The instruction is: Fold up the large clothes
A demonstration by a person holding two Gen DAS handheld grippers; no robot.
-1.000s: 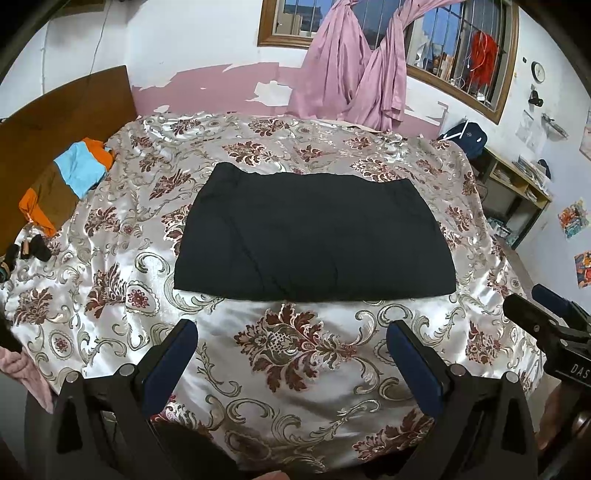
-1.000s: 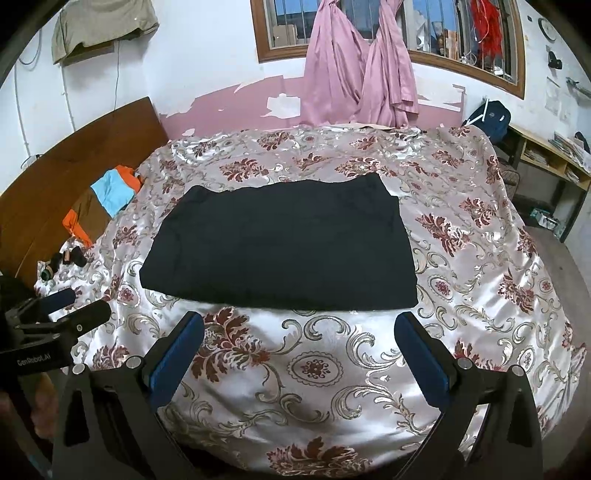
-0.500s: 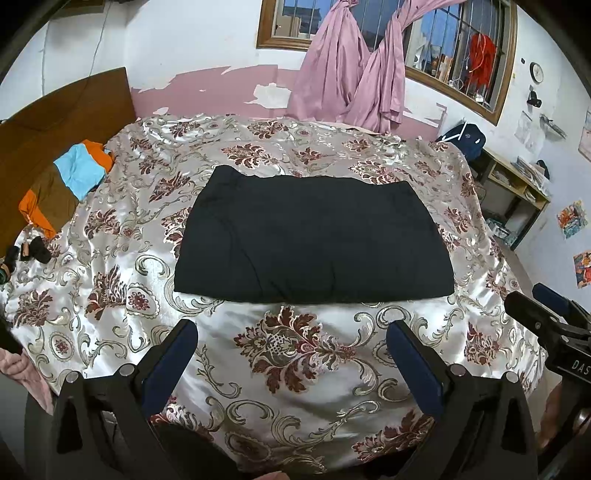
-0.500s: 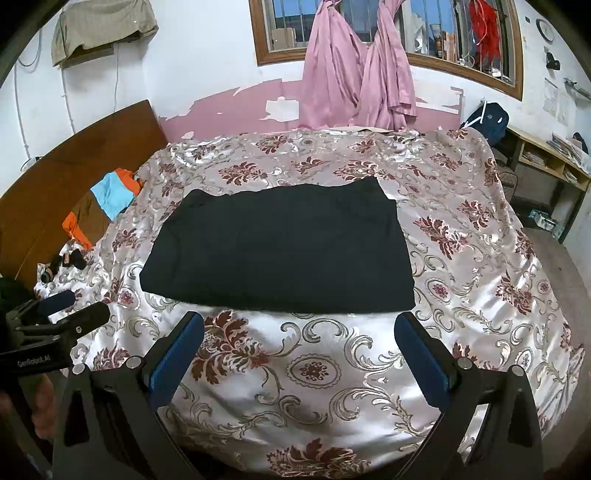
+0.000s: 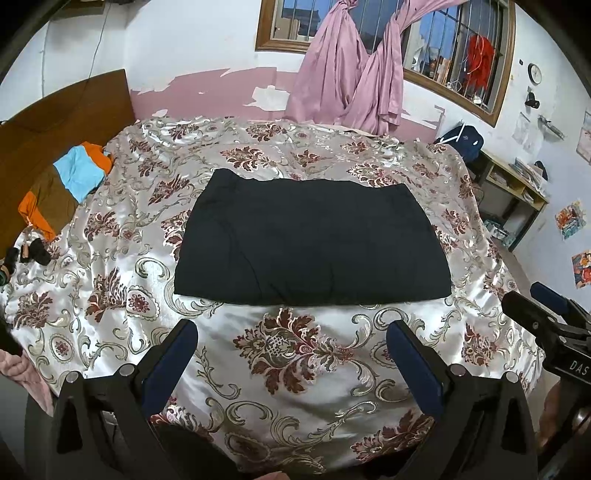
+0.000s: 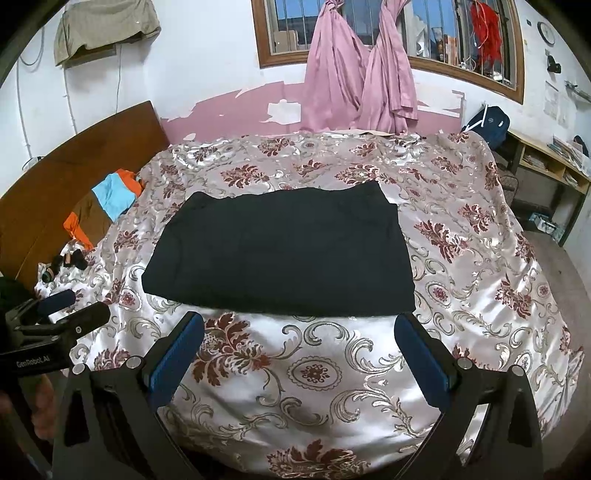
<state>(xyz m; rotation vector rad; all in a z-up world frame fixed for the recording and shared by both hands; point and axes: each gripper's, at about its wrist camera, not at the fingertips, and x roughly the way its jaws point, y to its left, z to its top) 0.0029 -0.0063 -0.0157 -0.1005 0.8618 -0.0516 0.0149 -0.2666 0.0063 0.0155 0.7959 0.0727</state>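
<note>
Left wrist view looks down the bed at the black garment (image 5: 310, 240), which lies flat on the floral bedspread (image 5: 295, 369) as a broad, tidy rectangle, its near edge straight and running across just beyond the fingertips; I'd judge it has already been folded at least once, since no sleeves or legs stick out anywhere, though I can't tell how many layers are in it. What seems left is one or two more folds to bring it down to a compact bundle, and nothing has hold of it for that yet. The left gripper (image 5: 291, 332) hangs above the bedspread short of the cloth, its blue-padded fingers (image 5: 171, 360) spread wide and empty. The right gripper (image 6: 297, 328) is the same, fingers far apart with nothing between them, and from its own camera the right-hand fingertip sits just beside the garment's near right corner, so that corner looks the easiest first pinch. The left camera catches things the other misses: posters on the side wall (image 5: 570, 219) and the right gripper's body poking in at the edge. The right wrist view in turn shows the left gripper entering from its left, a beige cloth (image 6: 105, 27) hung high on the wall, and more floor beside the bed; both show the orange and blue clothes (image 6: 105, 205) near the wooden headboard (image 6: 74, 173), well apart from the black piece
</note>
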